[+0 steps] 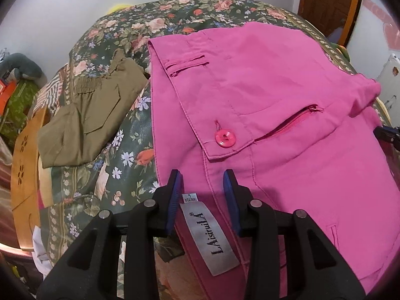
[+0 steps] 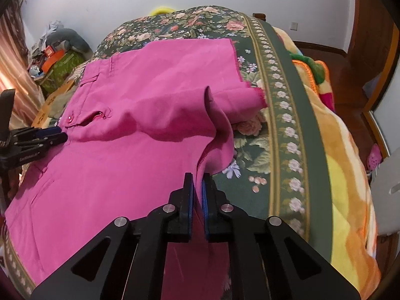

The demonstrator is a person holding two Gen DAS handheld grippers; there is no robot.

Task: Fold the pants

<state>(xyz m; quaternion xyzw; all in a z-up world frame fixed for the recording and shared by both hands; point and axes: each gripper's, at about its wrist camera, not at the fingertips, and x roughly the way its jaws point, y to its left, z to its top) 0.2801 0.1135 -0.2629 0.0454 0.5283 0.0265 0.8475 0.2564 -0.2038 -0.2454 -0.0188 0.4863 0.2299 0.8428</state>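
I am pinching the bright pink cotton pants (image 2: 120,165) with my right gripper (image 2: 197,182); my left gripper (image 1: 202,177) is hovering spread over their near waistband.

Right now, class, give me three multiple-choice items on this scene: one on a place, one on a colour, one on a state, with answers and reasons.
1. Where do the olive shorts lie?
A. Left of the pink pants on the bed
B. On top of them
C. On the floor

2. What colour is the button?
A. White
B. Pink
C. Black

3. What is the right gripper doing?
A. Open, clear of the cloth
B. Shut on the olive shorts
C. Shut on the pink pants

Answers:
1 A, they lie folded on the floral cover beside the pants.
2 B, it matches the cloth.
3 C, pink fabric is pinched between its pads; the left gripper is open over the label.
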